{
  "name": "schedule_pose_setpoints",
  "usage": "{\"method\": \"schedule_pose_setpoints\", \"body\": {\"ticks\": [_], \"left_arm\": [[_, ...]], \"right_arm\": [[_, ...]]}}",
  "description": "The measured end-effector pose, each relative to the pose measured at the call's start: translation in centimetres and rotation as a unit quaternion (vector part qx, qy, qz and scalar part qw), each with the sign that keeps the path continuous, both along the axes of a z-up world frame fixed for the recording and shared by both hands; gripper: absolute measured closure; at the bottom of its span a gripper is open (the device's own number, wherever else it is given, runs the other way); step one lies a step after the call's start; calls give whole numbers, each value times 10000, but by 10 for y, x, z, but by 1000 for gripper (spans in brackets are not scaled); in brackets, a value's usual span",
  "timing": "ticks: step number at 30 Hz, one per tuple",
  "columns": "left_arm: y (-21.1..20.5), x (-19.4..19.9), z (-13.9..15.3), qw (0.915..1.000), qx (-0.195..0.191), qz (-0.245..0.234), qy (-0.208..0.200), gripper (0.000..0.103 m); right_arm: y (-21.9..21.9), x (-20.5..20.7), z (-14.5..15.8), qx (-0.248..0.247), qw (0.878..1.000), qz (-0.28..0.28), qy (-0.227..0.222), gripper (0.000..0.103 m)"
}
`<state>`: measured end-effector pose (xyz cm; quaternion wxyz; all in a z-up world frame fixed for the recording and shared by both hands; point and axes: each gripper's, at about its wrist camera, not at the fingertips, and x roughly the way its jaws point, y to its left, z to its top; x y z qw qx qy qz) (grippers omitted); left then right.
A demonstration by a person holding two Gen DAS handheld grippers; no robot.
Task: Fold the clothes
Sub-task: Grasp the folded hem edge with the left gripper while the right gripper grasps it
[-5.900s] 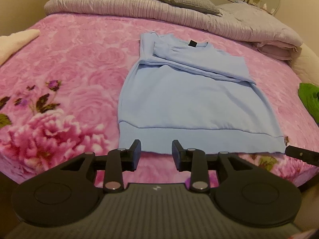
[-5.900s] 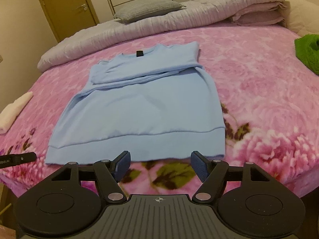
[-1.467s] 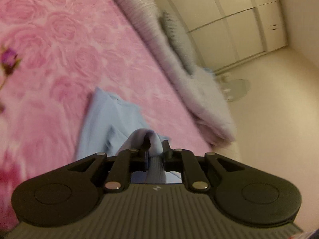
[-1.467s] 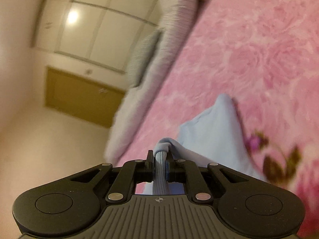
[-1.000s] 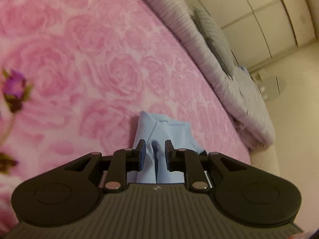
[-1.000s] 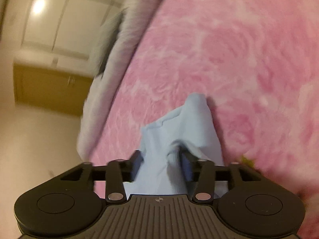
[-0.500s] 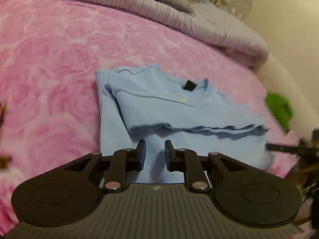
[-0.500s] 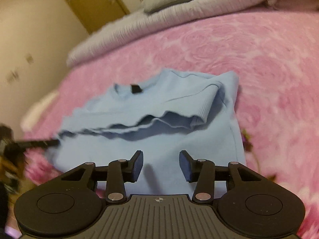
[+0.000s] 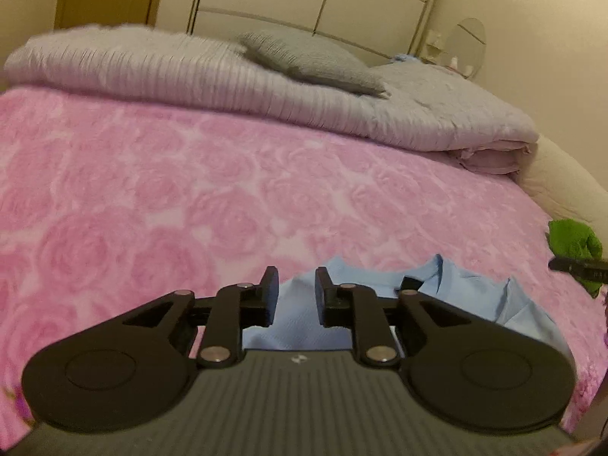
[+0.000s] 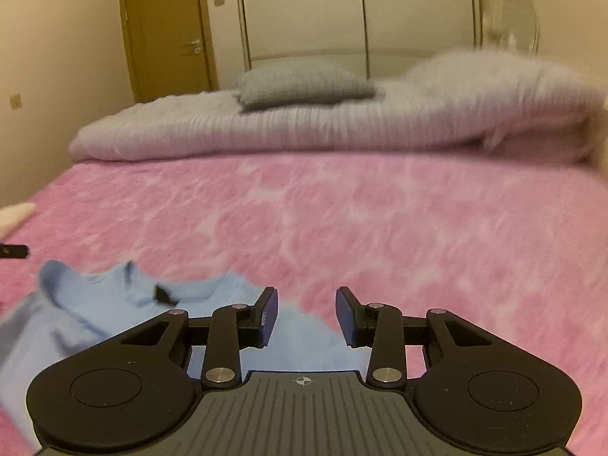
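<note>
My left hand-held gripper (image 9: 294,296) is opening, my right (image 10: 306,317) stands wide, both empty; the sweater (image 9: 380,285) lies at the bed's (image 9: 228,190) near edge; I'd grip both side corners evenly next

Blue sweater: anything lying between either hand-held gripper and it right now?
Nothing visible. The sweater lies on the pink bedspread right below the open left hand-held gripper and right hand-held gripper; the green cloth sits off to the side.

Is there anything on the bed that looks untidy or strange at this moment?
Nothing stands out. The blue sweatshirt lies on the pink bedspread, and the green cloth sits near the bed's edge. No damage shows.
</note>
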<state>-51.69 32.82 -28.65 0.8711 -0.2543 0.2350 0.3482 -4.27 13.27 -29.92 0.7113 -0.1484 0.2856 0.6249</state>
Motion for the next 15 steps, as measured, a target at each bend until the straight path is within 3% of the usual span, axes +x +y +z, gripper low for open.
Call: {"method": "schedule_pose_setpoints", "body": {"ticks": [5,9,10,15], "left_arm": [[4,-22,-18,9989,-470,-70,53,85],[8,-17,-18,9983,-408,-411,74,76],[10,-12,-18,9980,-322,-518,133,75],[20,5,-23,9947,-58,-945,404,75]], "right_arm": [[-6,18,-22,-496,9983,108,278,65],[-5,30,-24,-510,9968,435,425,61],[-4,31,-24,-503,9964,534,421,55],[6,29,-25,-555,9944,874,201,55]]}}
